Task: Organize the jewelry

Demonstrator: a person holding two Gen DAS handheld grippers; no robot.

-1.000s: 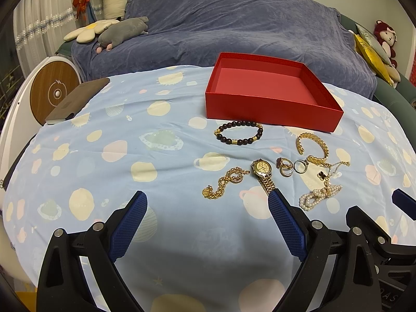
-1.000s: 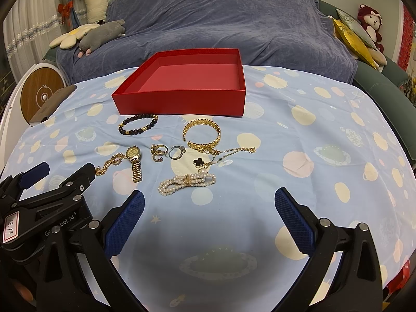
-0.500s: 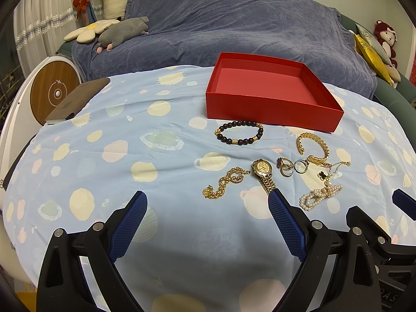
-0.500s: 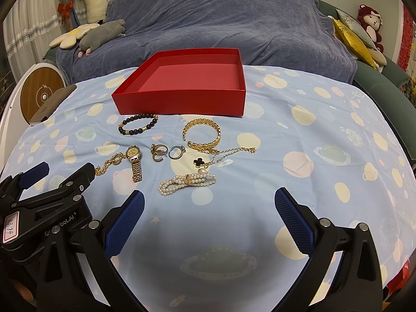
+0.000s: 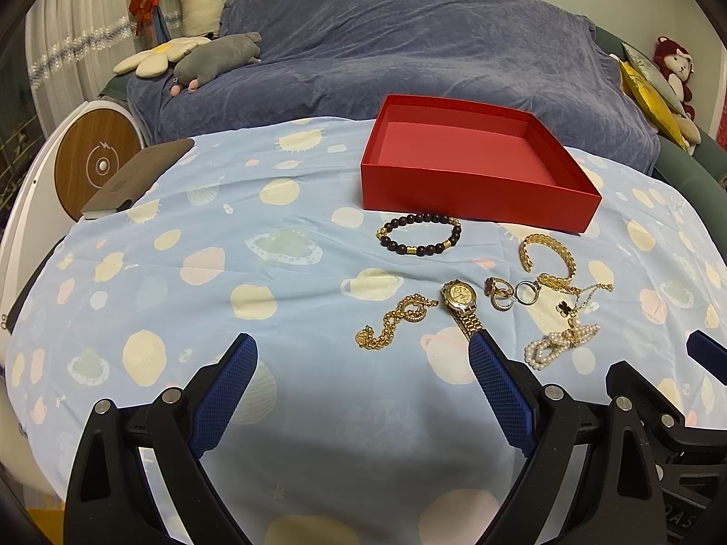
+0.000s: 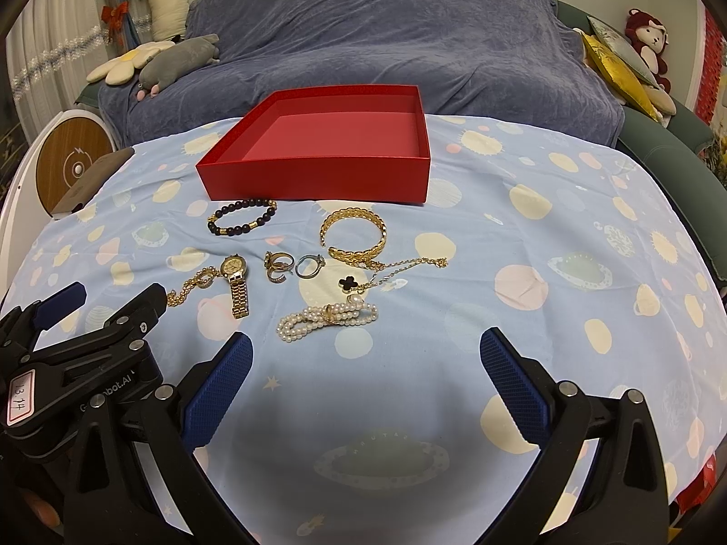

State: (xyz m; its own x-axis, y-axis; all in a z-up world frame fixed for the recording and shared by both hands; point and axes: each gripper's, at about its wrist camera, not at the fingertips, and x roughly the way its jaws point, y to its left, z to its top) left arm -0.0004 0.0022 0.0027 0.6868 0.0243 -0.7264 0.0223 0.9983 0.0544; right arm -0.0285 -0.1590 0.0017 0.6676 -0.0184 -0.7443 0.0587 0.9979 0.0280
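An empty red box (image 5: 477, 190) (image 6: 318, 177) stands on the patterned blue cloth. In front of it lie a dark bead bracelet (image 5: 420, 238) (image 6: 243, 221), a gold bangle (image 5: 547, 261) (image 6: 356, 236), a gold watch (image 5: 461, 302) (image 6: 236, 281), a gold chain (image 5: 393, 324), rings (image 5: 511, 293) (image 6: 293, 265), a clover necklace (image 6: 363, 279) and a pearl bracelet (image 5: 561, 340) (image 6: 327, 318). My left gripper (image 5: 363, 349) is open, low, just short of the chain and watch. My right gripper (image 6: 365, 347) is open, just short of the pearls. Both are empty.
A brown notebook (image 5: 136, 177) lies at the cloth's left edge by a round wooden-faced device (image 5: 93, 165). A blue-covered sofa (image 5: 409, 45) with plush toys stands behind the table. The left gripper's body shows at lower left in the right wrist view (image 6: 77, 354).
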